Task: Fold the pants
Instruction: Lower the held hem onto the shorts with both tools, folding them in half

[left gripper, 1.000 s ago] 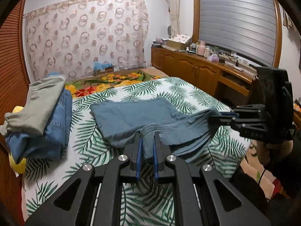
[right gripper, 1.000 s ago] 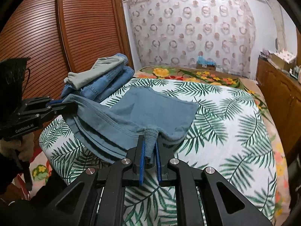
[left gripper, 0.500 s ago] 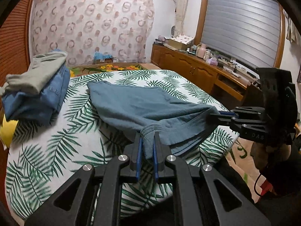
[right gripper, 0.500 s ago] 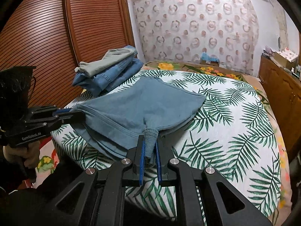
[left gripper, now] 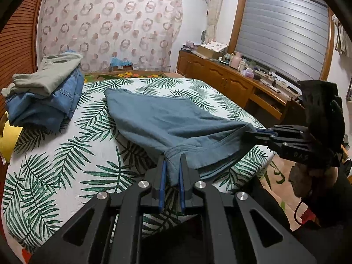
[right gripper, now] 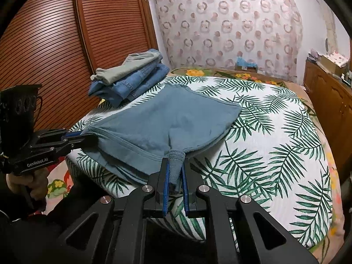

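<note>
Grippers, left gripper [left gripper: 172, 162] and right gripper [right gripper: 175, 165], angled downward, pinch pants [left gripper: 167, 121].

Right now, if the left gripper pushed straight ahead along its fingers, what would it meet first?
The blue pants it already pinches; the left gripper points slightly downward, so they would bunch against the leaf-print bed beyond, probably.

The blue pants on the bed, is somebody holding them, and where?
Yes. Both grippers are shut on the blue pants: the left gripper and the right gripper each pinch a bunched corner of the near edge.
</note>
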Available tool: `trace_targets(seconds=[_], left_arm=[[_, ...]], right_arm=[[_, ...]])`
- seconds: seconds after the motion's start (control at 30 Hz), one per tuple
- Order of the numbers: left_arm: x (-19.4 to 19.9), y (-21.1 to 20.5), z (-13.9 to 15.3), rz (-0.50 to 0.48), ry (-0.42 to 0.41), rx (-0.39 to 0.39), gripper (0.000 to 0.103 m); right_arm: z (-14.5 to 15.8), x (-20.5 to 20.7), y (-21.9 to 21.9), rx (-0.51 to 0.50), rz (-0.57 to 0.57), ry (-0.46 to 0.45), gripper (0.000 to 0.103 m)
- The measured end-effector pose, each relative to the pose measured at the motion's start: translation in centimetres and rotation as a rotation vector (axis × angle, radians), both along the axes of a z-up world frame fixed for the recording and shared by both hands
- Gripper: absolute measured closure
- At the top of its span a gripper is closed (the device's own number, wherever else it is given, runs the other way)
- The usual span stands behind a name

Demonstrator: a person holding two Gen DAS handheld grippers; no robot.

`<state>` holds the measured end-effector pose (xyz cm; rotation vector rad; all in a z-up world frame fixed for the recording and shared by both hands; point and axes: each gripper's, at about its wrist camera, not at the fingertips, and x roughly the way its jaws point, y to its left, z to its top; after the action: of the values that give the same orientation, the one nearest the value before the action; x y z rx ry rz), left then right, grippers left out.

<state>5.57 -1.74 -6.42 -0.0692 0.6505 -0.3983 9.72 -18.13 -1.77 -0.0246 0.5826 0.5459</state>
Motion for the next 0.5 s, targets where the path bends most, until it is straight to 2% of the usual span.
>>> trace_targets(seconds=[0.5], left_arm=[[-2.0, -0.5, 3.0, -0.054, -0.058, -0.044, 0.092]], right_arm=[[1.6, -2.6, -2.0, 0.039, 0.009, -0.050, 0.093]])
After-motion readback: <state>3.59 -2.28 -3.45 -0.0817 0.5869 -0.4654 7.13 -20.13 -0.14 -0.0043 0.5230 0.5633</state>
